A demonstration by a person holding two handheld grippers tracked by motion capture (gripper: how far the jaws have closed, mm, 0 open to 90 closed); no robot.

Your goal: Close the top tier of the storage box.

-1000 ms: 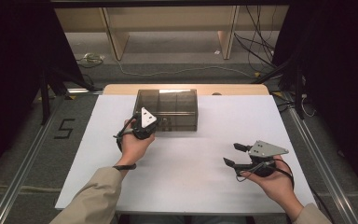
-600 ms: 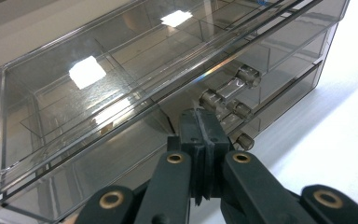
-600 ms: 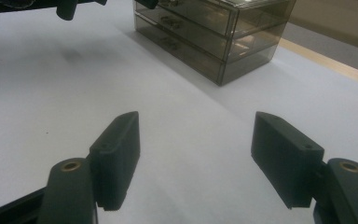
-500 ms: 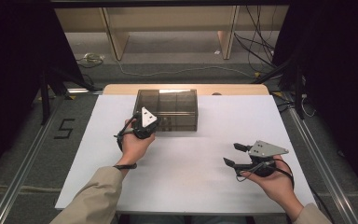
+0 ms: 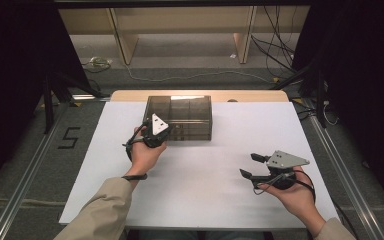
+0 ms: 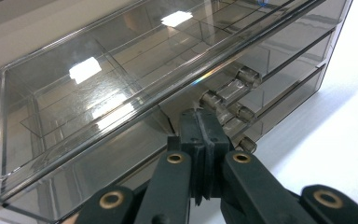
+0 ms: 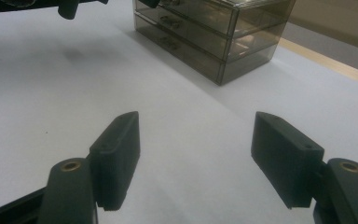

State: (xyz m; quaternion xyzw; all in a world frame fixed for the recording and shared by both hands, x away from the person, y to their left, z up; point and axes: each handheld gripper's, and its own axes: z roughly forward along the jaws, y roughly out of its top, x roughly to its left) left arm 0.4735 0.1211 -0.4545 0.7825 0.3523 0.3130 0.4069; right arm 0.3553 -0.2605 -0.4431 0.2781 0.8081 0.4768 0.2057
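A smoky see-through drawer cabinet [image 5: 180, 117] with three stacked drawers stands at the back middle of the white table [image 5: 210, 200]. My left gripper [image 5: 154, 132] is pressed against its front face, at its left part. In the left gripper view the jaws are shut tight [image 6: 203, 126], their tips against the cabinet [image 6: 98, 93] just under the top rim and left of the drawer handles [image 6: 228, 88]. I see nothing between them. My right gripper [image 5: 247, 165] hovers low at the front right, open [image 7: 196, 135], pointing toward the cabinet [image 7: 205, 28] with nothing between its fingers.
Bare white table surface lies between the two grippers and in front of the cabinet. A wooden strip [image 5: 130, 95] runs along the table's far edge. Cables and shelf legs stand on the floor beyond.
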